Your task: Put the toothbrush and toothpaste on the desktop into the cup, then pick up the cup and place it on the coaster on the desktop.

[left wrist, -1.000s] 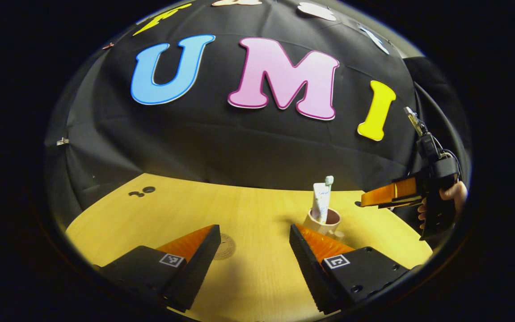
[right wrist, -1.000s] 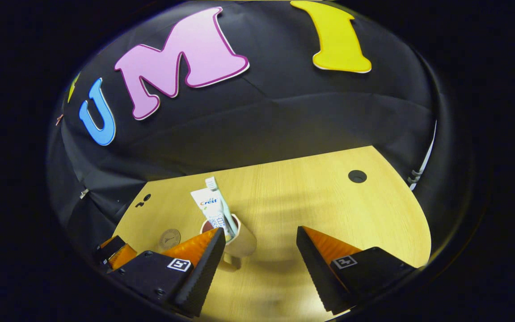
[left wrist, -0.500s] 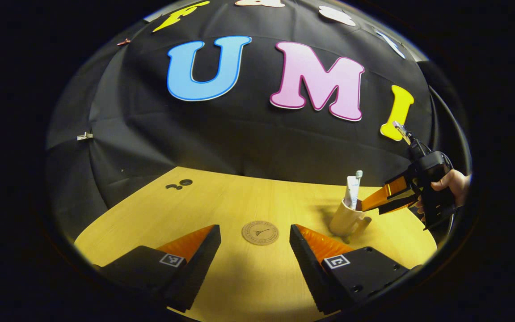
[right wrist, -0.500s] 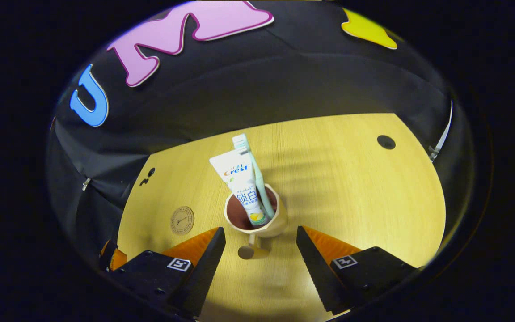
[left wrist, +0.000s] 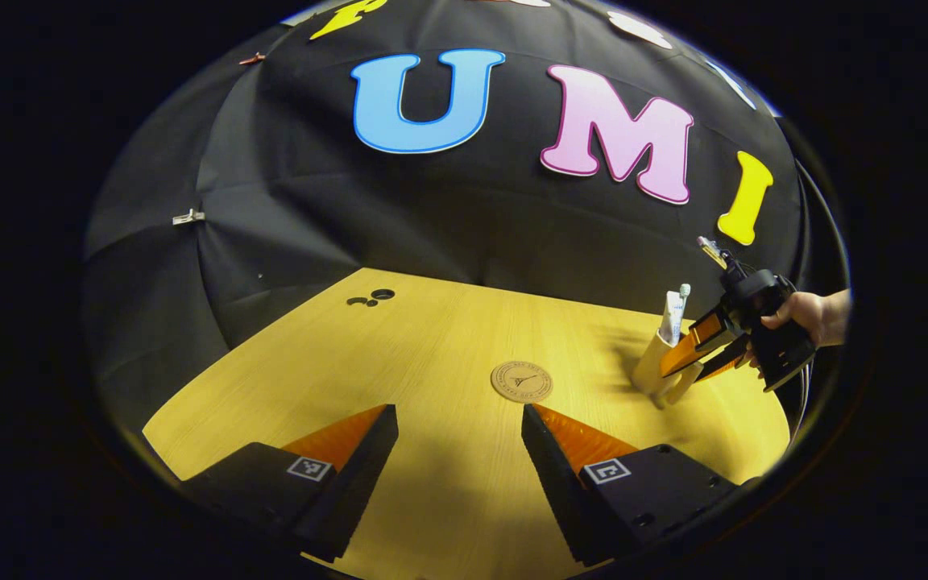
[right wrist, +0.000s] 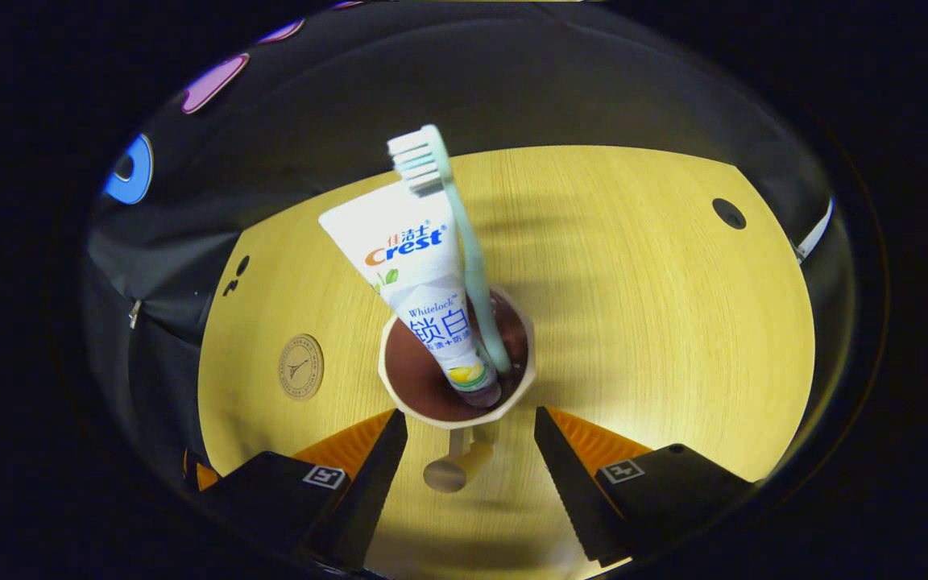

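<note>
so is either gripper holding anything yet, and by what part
Nothing is held. The right gripper is open, fingers either side of the cup's handle, not pressing it. The left gripper is open over the desktop.

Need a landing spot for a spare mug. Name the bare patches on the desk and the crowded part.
Bare wood stretches from the coaster back to the small holes near the wall, and right of the cup toward the round hole. It is crowded at the cup, where the right tongs flank its handle.

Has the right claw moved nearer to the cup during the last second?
Yes. In the left gripper view the right claw now reaches the cup, having come in from its right; in the right gripper view the cup's handle sits between its open fingers.
</note>
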### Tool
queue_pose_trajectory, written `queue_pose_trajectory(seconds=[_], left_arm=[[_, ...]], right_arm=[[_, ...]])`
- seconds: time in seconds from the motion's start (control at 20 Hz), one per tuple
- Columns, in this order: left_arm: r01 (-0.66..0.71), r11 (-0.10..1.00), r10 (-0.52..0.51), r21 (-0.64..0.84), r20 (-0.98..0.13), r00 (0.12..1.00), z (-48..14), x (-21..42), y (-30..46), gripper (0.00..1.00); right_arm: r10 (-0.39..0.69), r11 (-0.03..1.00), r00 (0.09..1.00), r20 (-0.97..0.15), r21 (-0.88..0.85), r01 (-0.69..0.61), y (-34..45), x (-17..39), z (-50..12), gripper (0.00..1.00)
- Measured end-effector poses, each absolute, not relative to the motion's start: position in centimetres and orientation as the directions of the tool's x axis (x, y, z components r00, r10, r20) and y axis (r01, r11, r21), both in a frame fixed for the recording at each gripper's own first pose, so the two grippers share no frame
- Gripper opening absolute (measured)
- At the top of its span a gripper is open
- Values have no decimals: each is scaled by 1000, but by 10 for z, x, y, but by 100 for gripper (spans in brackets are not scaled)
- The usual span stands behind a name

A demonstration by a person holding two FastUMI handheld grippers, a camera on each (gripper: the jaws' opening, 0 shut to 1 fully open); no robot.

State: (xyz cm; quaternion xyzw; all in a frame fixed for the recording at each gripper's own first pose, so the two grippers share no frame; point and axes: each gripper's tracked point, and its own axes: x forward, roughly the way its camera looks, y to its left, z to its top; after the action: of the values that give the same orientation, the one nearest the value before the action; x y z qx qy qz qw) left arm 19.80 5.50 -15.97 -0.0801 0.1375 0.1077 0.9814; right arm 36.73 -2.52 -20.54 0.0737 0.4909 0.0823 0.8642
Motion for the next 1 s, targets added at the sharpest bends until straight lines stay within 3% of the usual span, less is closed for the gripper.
queue_pose_trajectory(seconds=[0.05, 0.45, 0.55, 0.7, 0.85, 0.95, 1.0], left_arm=[[-237, 963, 190, -131, -295, 936, -163, 195, 56, 98], [-240, 963, 189, -118, -335, 923, -174, 184, 59, 97], [-236, 964, 182, -123, -344, 921, -176, 183, 55, 98], [-227, 966, 169, -127, -355, 920, -179, 181, 48, 98], [-216, 969, 160, -120, -364, 918, -183, 180, 42, 98], [-210, 971, 153, -119, -367, 917, -184, 180, 38, 98], [-207, 971, 150, -119, -368, 918, -183, 179, 36, 98]], right_arm=[[210, 977, 500, -840, 202, -72, -24, 369, -208, 97], [187, 982, 438, -879, 178, -62, -19, 371, -228, 94], [173, 985, 437, -883, 163, -62, -23, 372, -230, 89], [187, 982, 423, -887, 176, -66, -24, 369, -231, 70], [191, 981, 410, -892, 181, -63, -22, 366, -230, 65], [191, 981, 405, -894, 182, -62, -19, 366, -231, 49], [185, 983, 410, -893, 173, -68, -19, 366, -230, 48]])
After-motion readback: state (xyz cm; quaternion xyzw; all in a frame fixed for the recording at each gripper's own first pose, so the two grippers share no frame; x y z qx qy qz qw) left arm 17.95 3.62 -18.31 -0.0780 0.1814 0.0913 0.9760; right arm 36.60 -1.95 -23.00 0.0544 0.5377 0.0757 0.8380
